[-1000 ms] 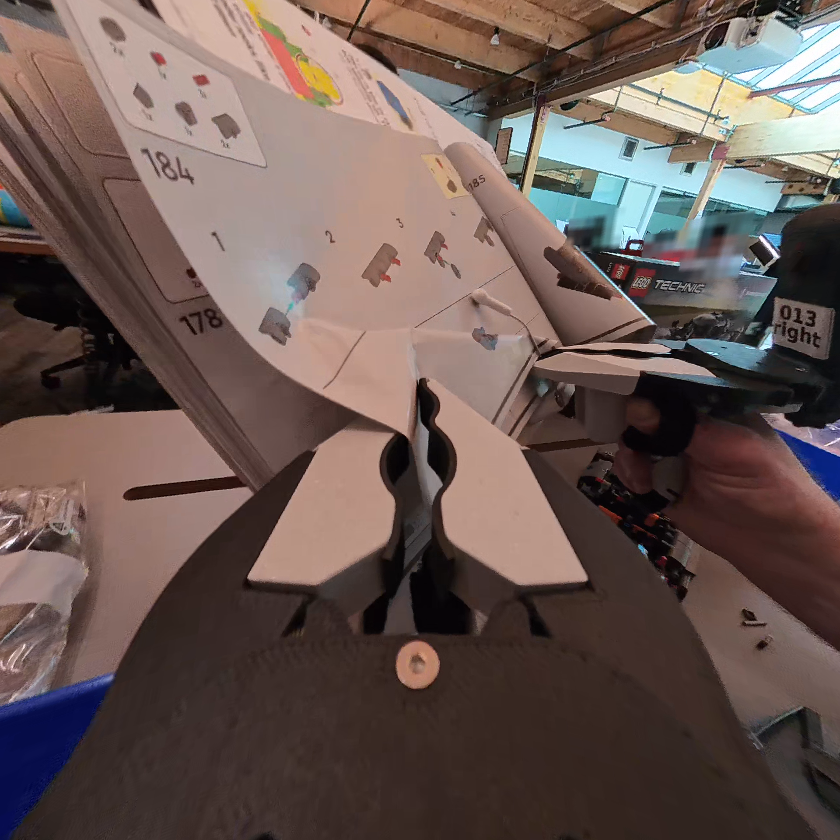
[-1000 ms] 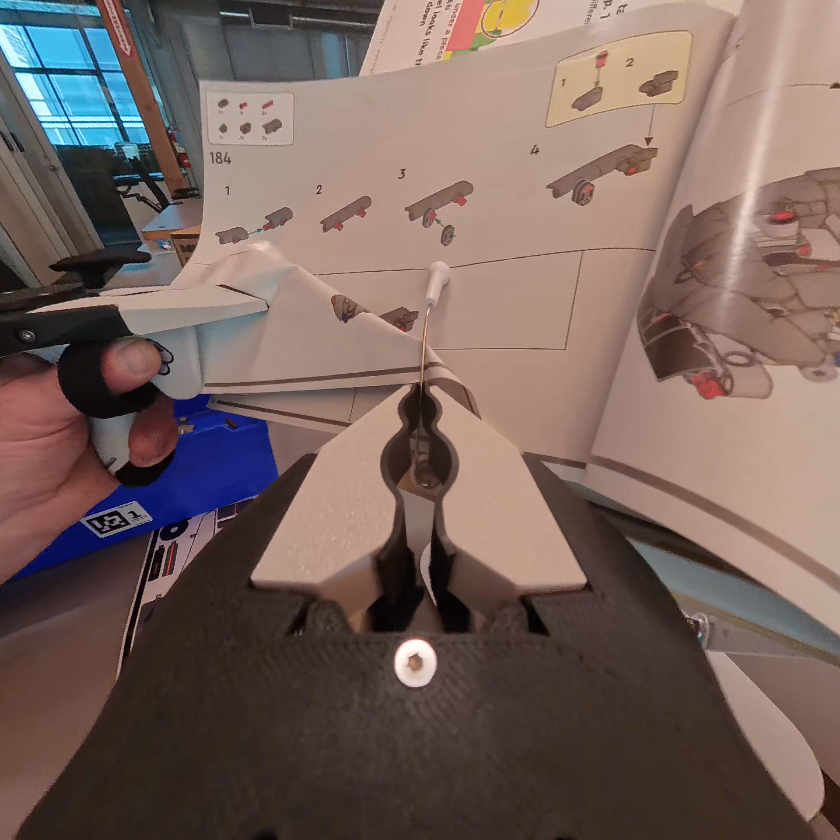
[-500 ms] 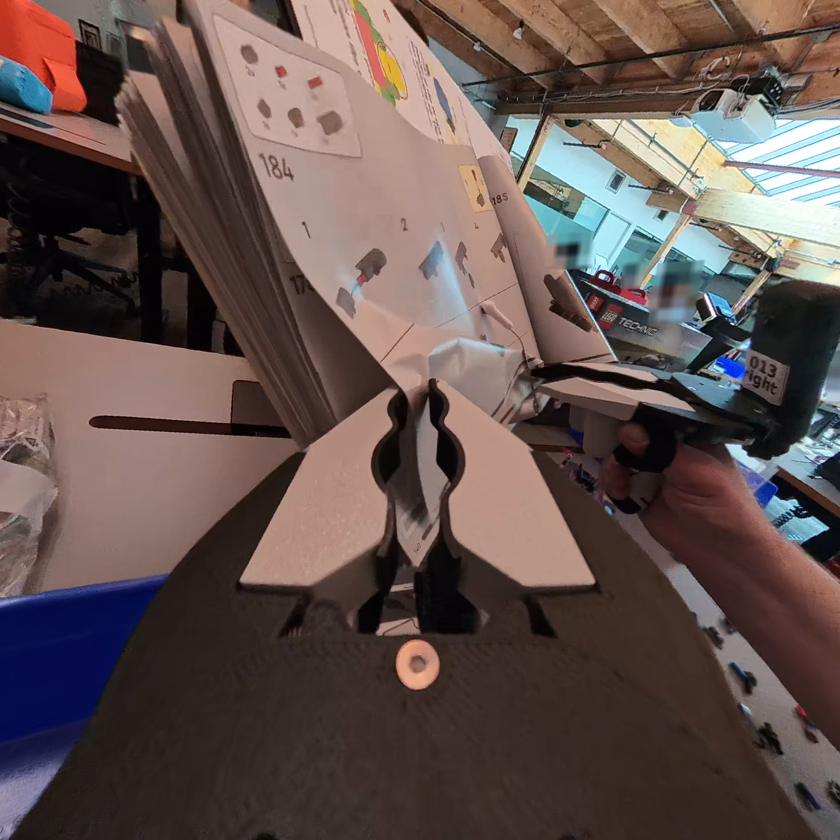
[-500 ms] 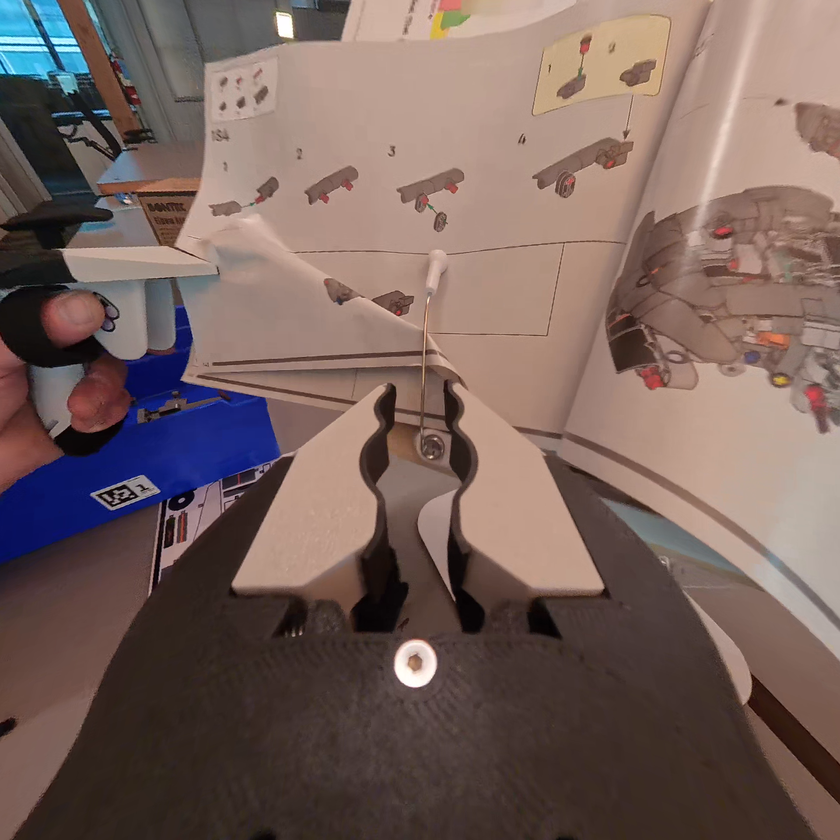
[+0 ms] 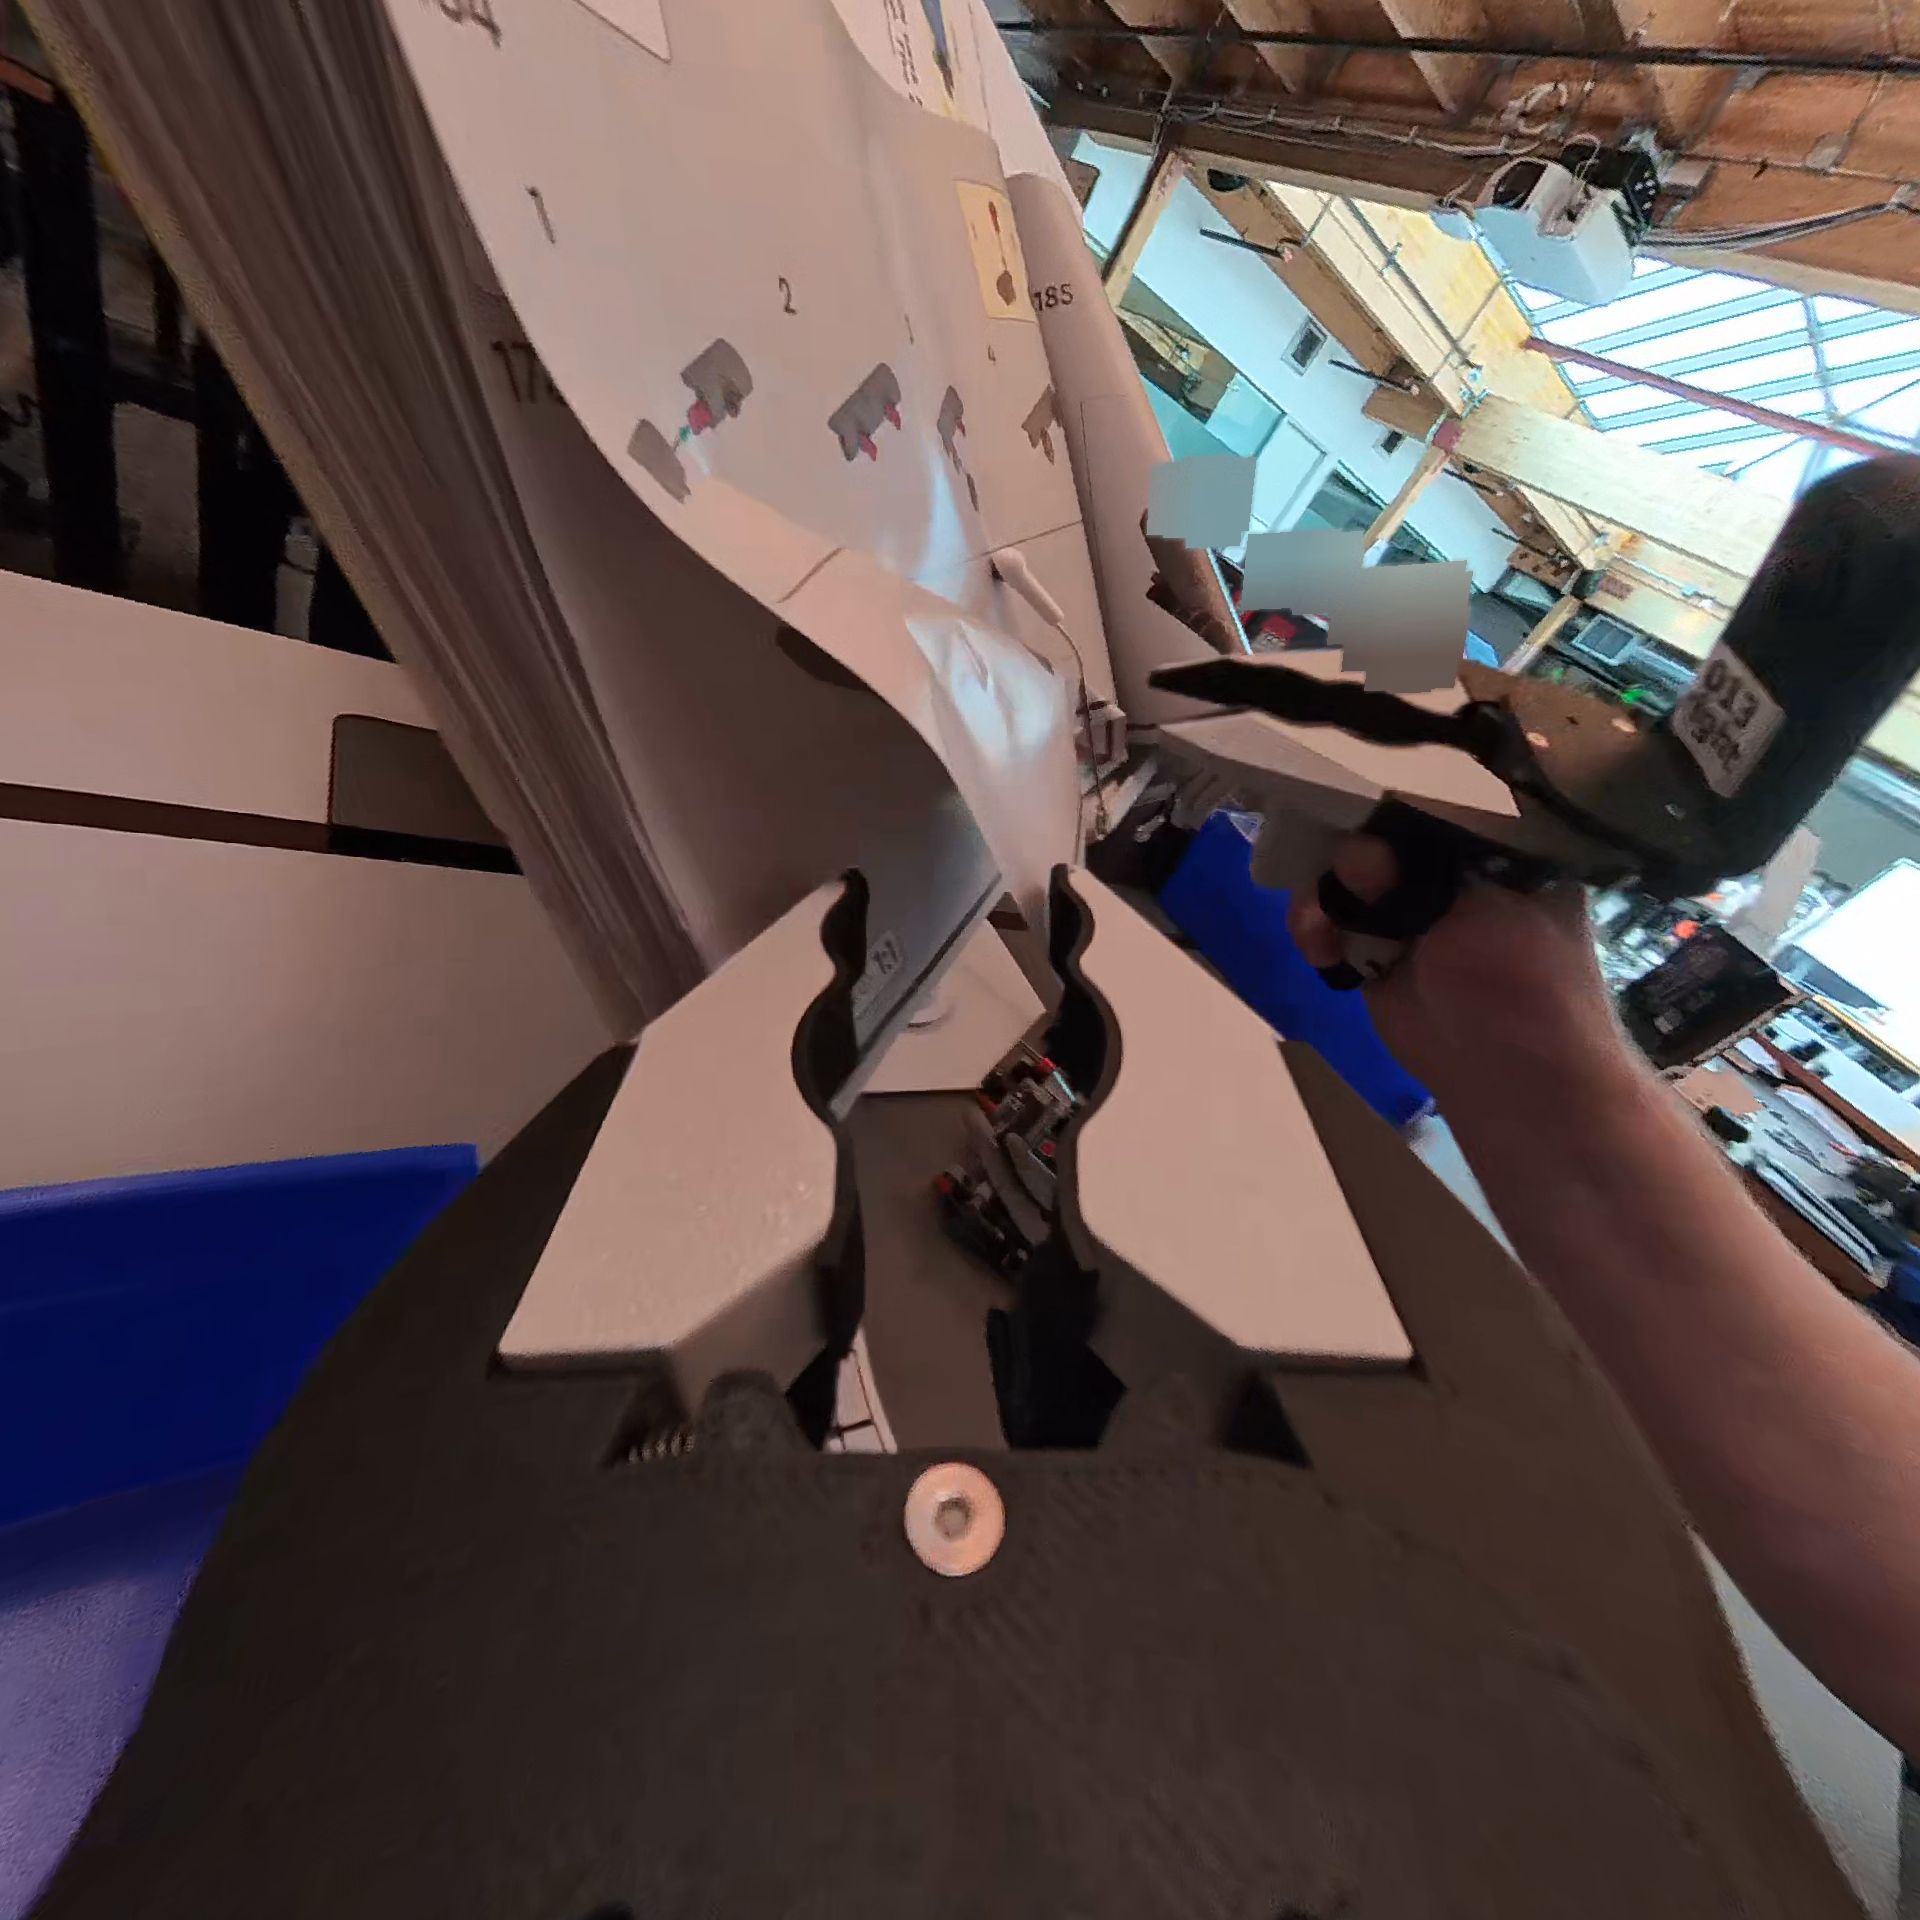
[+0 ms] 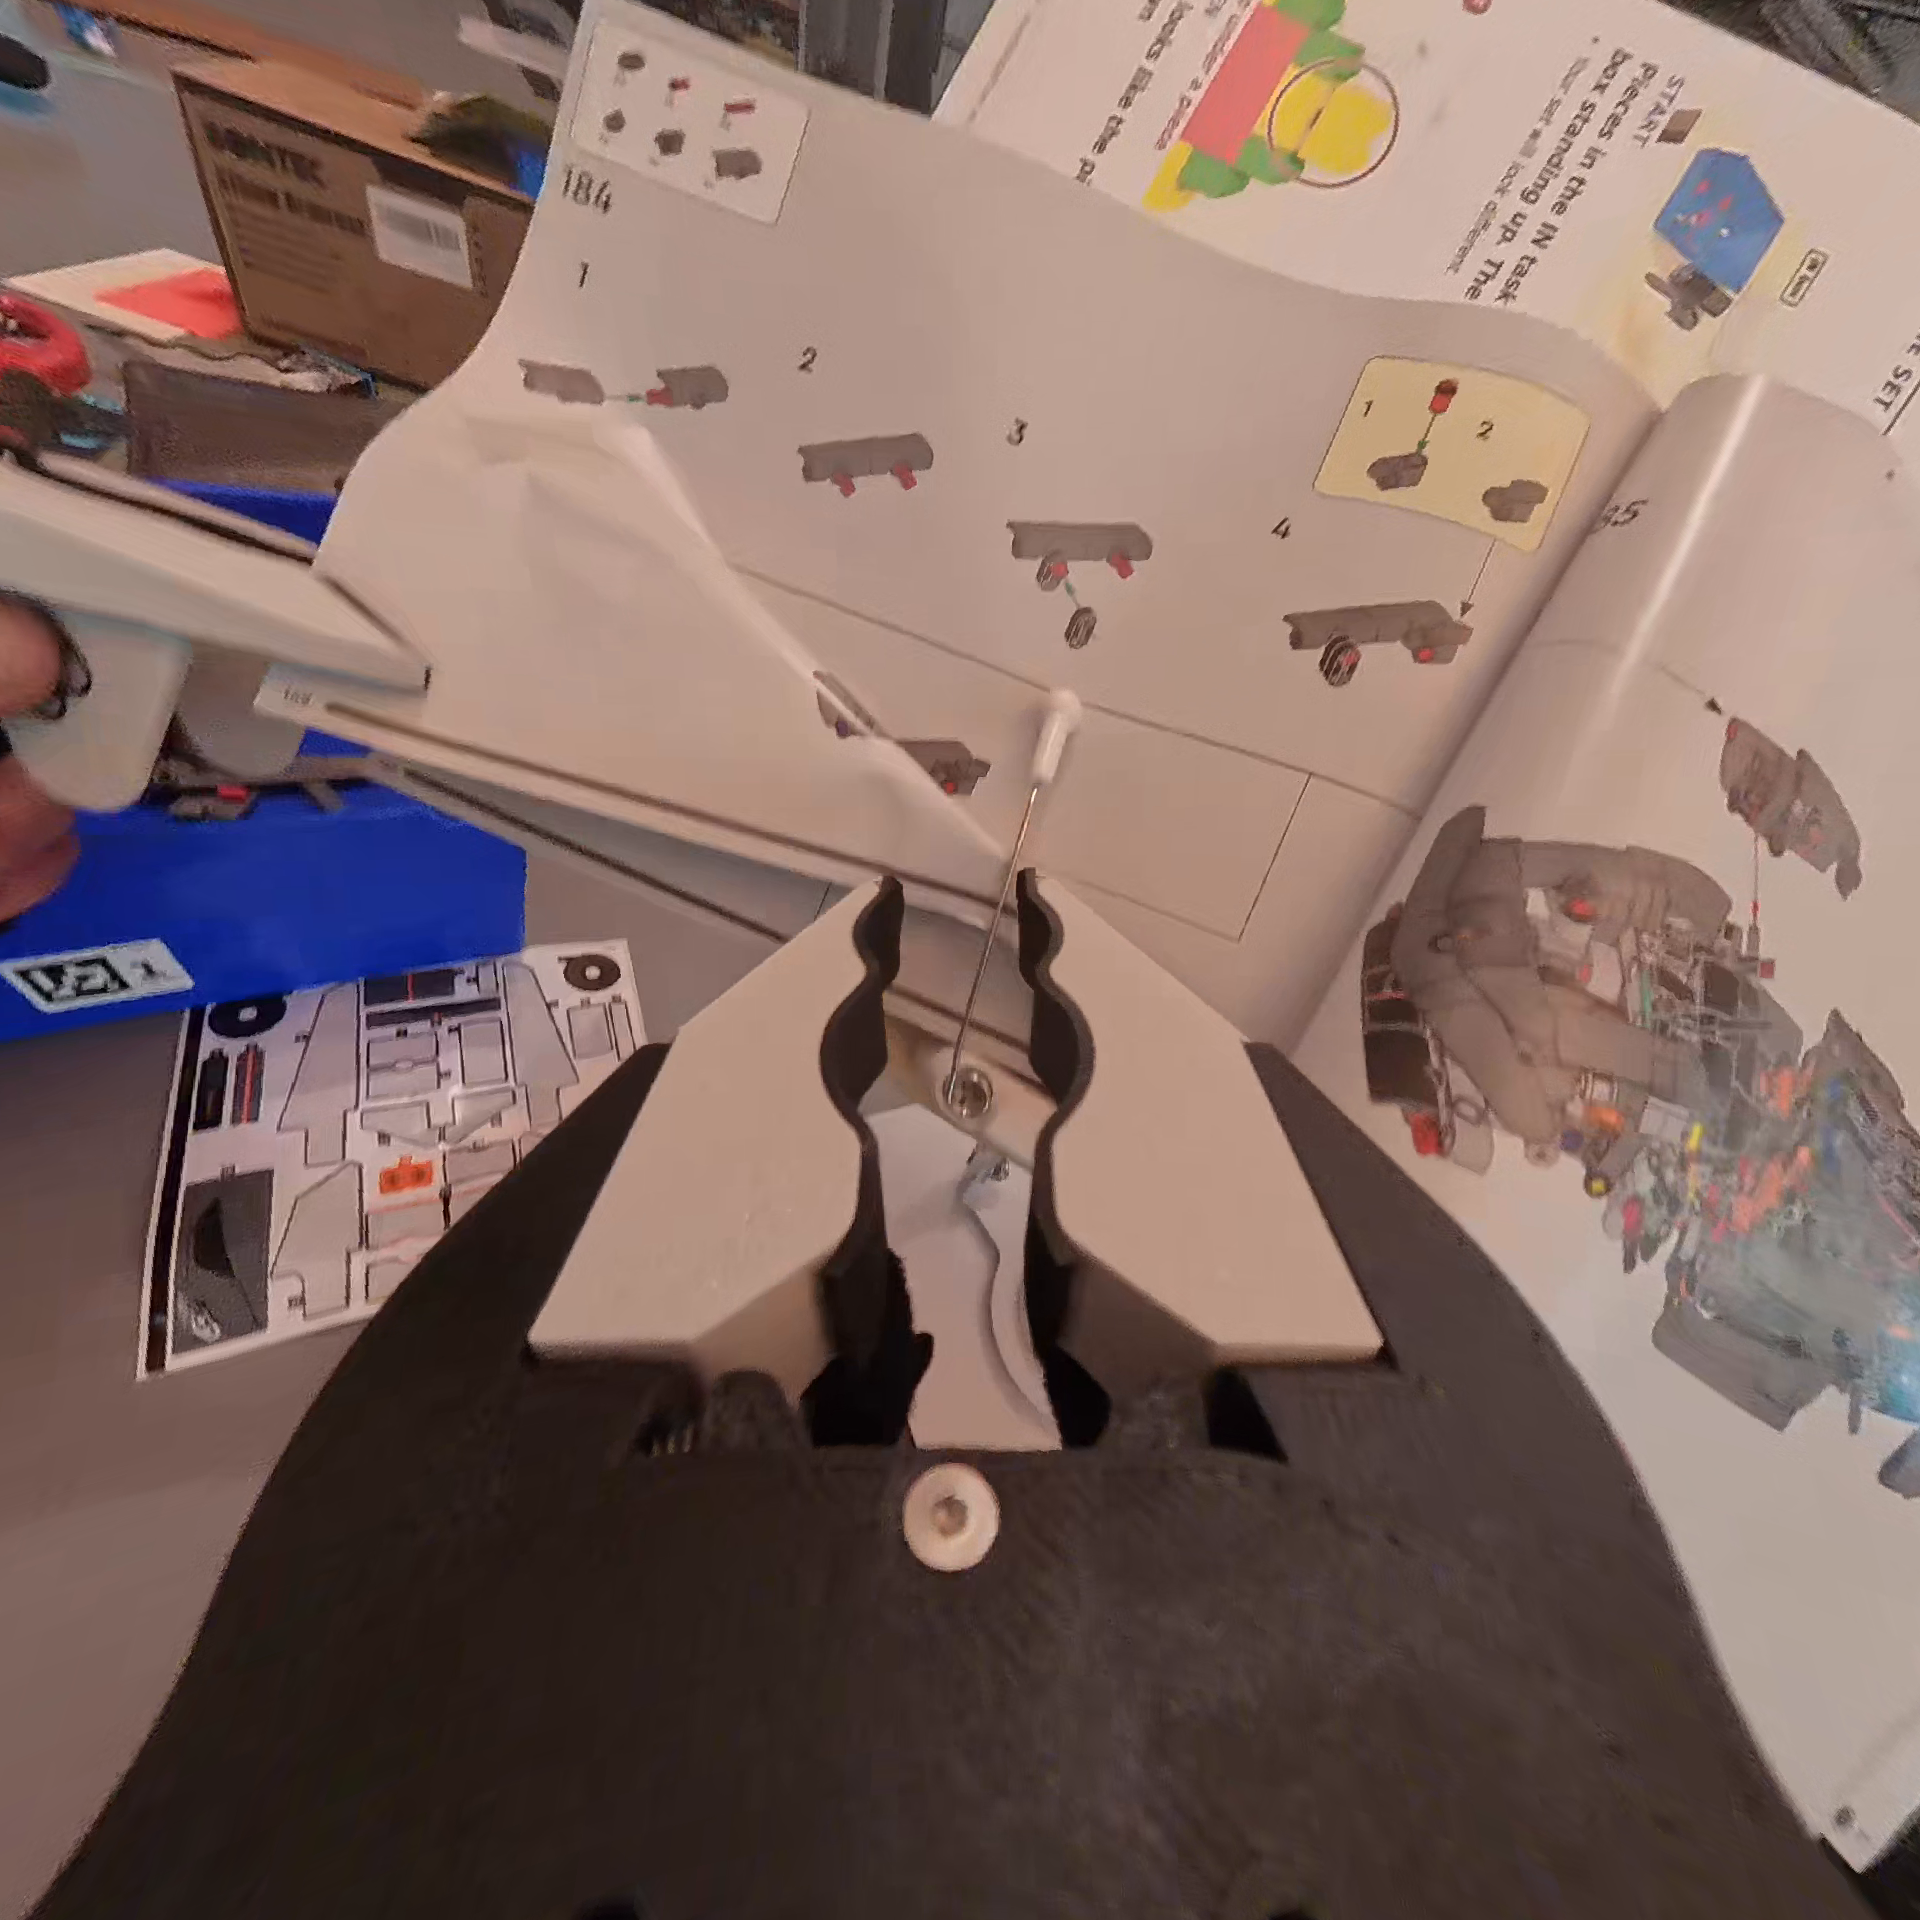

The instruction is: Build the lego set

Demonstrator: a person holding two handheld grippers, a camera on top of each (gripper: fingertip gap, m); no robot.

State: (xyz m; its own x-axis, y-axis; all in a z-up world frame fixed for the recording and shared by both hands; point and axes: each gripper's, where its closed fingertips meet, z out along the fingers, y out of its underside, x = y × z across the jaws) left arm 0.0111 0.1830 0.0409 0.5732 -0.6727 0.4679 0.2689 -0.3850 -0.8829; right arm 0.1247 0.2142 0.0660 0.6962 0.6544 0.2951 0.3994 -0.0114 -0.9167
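The instruction booklet [image 6: 1143, 436] stands open and upright on a holder, with a thick stack of pages [image 5: 343, 436] on its left. A wire page clip with a white tip [image 6: 1055, 727] rests on the left page. My left gripper [image 5: 956, 894] is open; the curled lower corner of that page [image 5: 914, 966] lies between its fingers, against the left one. My right gripper [image 6: 956, 888] is open, with the wire's base [image 6: 966, 1091] between its fingers, not clamped. Each gripper also shows in the other view, the right one [image 5: 1164, 707] and the left one [image 6: 260, 644].
A partly built dark lego model [image 5: 1013, 1143] lies on the table below the booklet. A blue bin [image 6: 260, 894] stands at the left, with a sticker sheet [image 6: 384, 1122] in front of it. A cardboard box [image 6: 343, 239] is behind. A hand [image 5: 1507, 1018] holds the right gripper. Left tips to right tips: about 12 cm.
My left gripper has opened and let go of the page corner. My right gripper, shut on the wire clip a second ago, has opened and now stands wider. Both views have tilted.
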